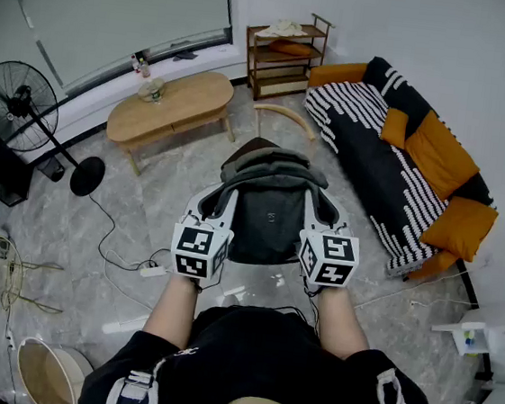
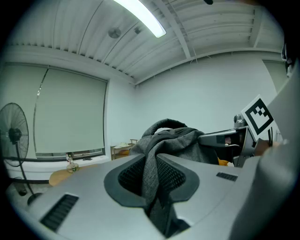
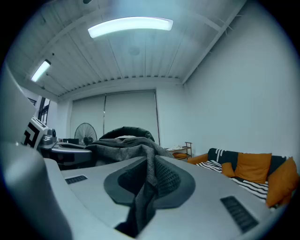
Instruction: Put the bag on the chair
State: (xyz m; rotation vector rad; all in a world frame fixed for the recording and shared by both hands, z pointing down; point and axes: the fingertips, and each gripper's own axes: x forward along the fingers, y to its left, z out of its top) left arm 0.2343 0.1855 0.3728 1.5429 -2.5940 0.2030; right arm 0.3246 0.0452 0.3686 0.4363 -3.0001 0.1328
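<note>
the left gripper (image 1: 223, 195) is clamped on a fold of grey woven fabric at one upper corner of the dark grey fabric bag (image 1: 268, 209), with the cloth pinched tight between its nearly closed jaws. the right gripper (image 1: 314, 202) pinches the opposite upper corner the same way. the bag hangs between the two grippers, above the pale marble-patterned floor (image 1: 142, 220), and its top handle arches up ahead of the jaws. just beyond the bag, ahead of both grippers, stands the wooden chair with a curved back rail (image 1: 286, 110), its seat mostly hidden behind the bag
</note>
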